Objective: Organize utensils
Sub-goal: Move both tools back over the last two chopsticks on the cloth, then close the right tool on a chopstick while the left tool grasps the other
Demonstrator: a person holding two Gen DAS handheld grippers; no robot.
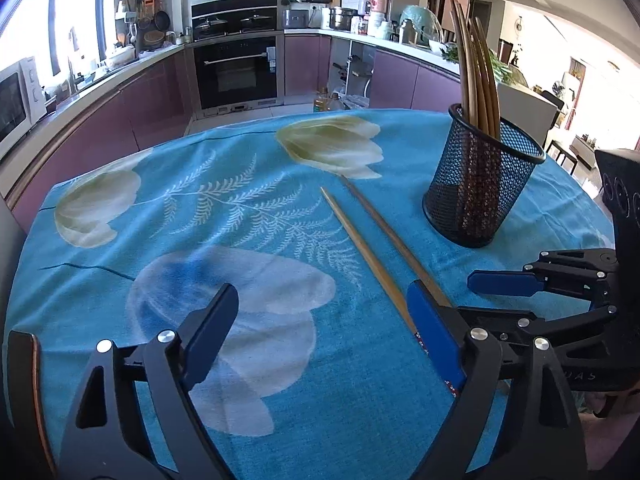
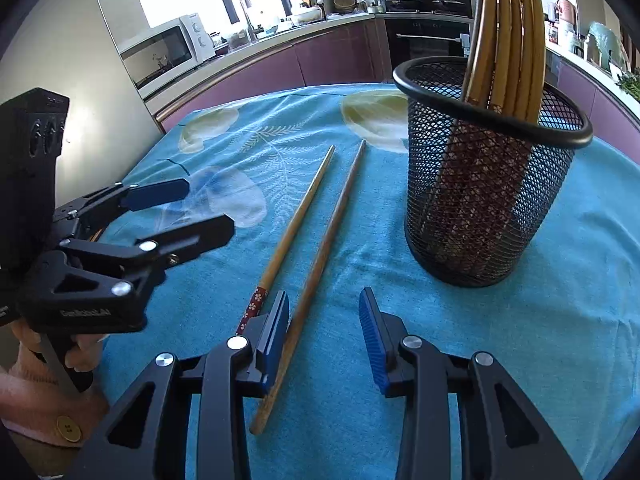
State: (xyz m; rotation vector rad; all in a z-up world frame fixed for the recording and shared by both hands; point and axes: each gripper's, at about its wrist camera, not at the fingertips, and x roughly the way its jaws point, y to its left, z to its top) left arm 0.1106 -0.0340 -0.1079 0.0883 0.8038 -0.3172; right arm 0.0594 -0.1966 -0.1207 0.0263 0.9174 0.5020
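Two wooden chopsticks lie side by side on the blue flowered tablecloth [image 1: 280, 380]: a lighter one [image 1: 368, 254] [image 2: 294, 228] with a red patterned end, and a darker one [image 1: 394, 240] [image 2: 324, 252]. A black mesh holder [image 1: 482, 178] [image 2: 486, 184] stands upright to their right with several chopsticks [image 2: 506, 36] in it. My left gripper [image 1: 324, 328] is open and empty, low over the cloth, its right finger over the chopsticks' near ends. My right gripper [image 2: 324, 332] is open and empty, the darker chopstick running under its left finger. Each gripper shows in the other's view [image 1: 504, 282] [image 2: 188, 212].
The table's far edge [image 1: 240, 124] drops to a kitchen floor with purple cabinets [image 1: 132, 112], an oven [image 1: 236, 74] and a microwave [image 2: 164, 50]. A hand in a pink sleeve [image 2: 44, 392] holds the left gripper.
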